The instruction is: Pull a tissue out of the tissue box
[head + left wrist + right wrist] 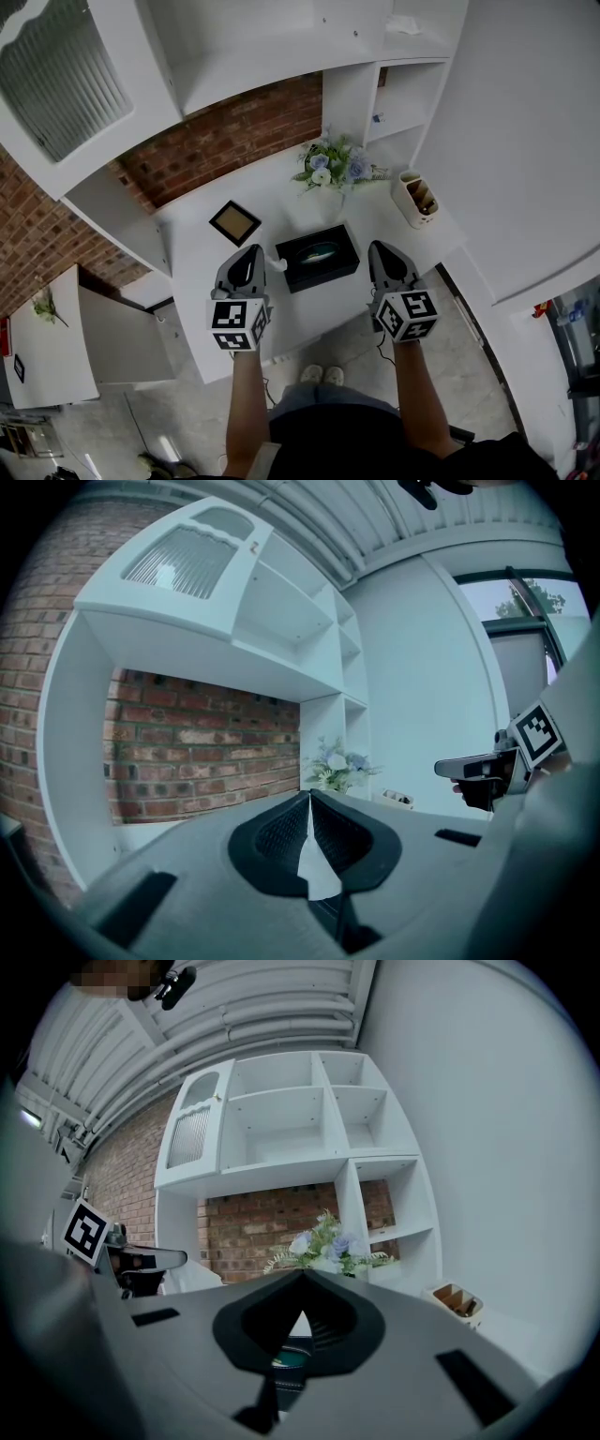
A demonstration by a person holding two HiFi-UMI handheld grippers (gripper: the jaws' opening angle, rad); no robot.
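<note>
White paper tissue (314, 869) is pinched in the left gripper (309, 797), whose dark ribbed fingers (281, 841) are closed on it. A pale wedge of the sheet shows between the pads. Seen from the right gripper view, the sheet hangs loosely beside that gripper, above the counter. It hangs just to the left of the black rectangular tissue box (339, 253).

The box lies flat on the white counter (309, 314), its oval top opening showing a teal lining, and it sits between the two grippers. The right gripper (302, 1277) is level at the box's right side. Its fingers (342, 1326) are closed tip to tip, and no view shows anything held in them.

Behind the box stands a bunch of pale blue and white artificial flowers with green leaves (333, 167). A small square picture frame with a dark border (234, 223) lies on the counter to the rear left. A cream desk organiser with open compartments (417, 199) stands to the rear right, near the wall.

A red brick wall (225, 141) backs the counter, and a white open shelf unit (300, 1119) rises above it.
</note>
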